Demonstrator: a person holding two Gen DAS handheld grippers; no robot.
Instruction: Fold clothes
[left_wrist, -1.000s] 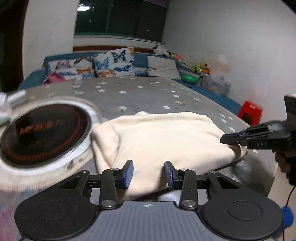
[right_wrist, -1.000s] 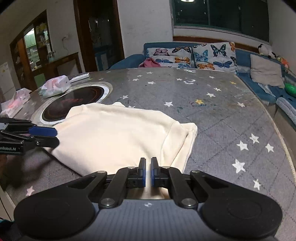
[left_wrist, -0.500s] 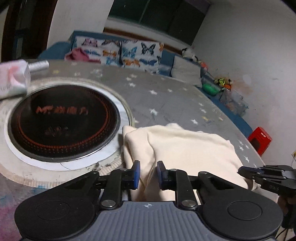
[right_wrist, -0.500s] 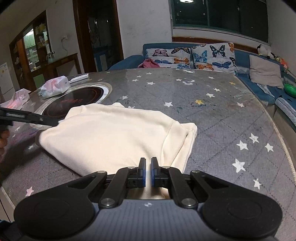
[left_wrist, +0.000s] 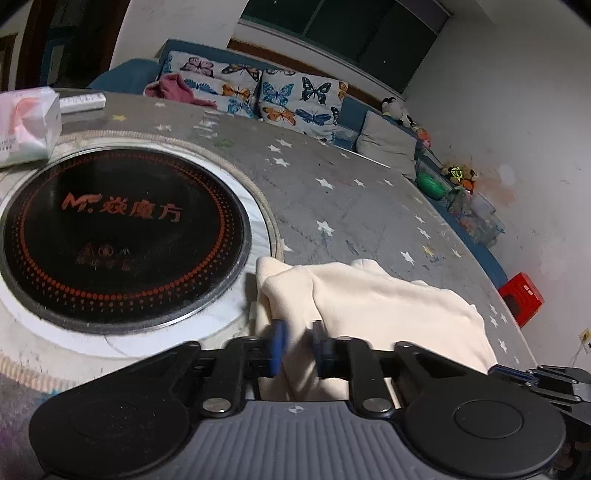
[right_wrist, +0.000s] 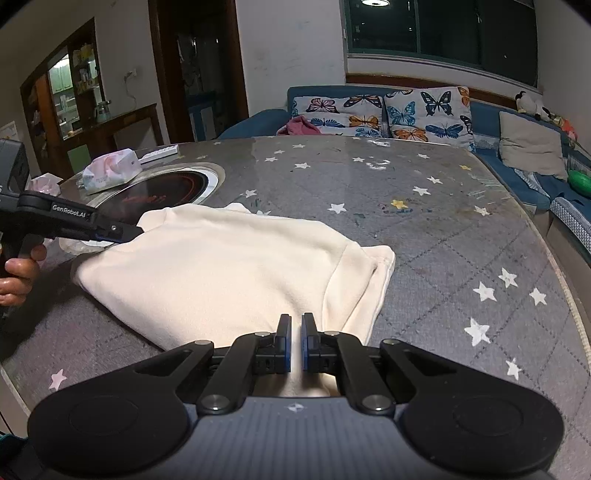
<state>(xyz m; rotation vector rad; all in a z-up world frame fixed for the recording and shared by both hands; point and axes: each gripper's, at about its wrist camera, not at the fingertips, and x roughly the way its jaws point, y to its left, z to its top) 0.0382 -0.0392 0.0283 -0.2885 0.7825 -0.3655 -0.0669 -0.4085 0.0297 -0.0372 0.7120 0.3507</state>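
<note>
A cream garment (left_wrist: 369, 302) (right_wrist: 229, 266) lies folded flat on the grey star-patterned table (right_wrist: 443, 240). In the left wrist view my left gripper (left_wrist: 299, 343) is at the garment's corner beside the hob, its jaws closing with a fold of the cloth pinched between the blue pads. The right wrist view shows that gripper (right_wrist: 129, 233) from the side, its tip on the garment's left end. My right gripper (right_wrist: 293, 343) is shut at the garment's near edge, and cream cloth shows in the narrow gap between its pads. Its tip (left_wrist: 517, 371) appears at the lower right of the left wrist view.
A round black induction hob (left_wrist: 122, 229) (right_wrist: 162, 188) is set into the table just left of the garment. A tissue pack (left_wrist: 26, 129) lies behind it. A blue sofa (right_wrist: 517, 173) with butterfly cushions runs behind and right; a red stool (left_wrist: 521, 299) stands on the floor.
My left gripper slid along the garment to its corner by the hob, rolled, and its jaws went from wide apart to pinching the cloth. The right gripper has not moved.
</note>
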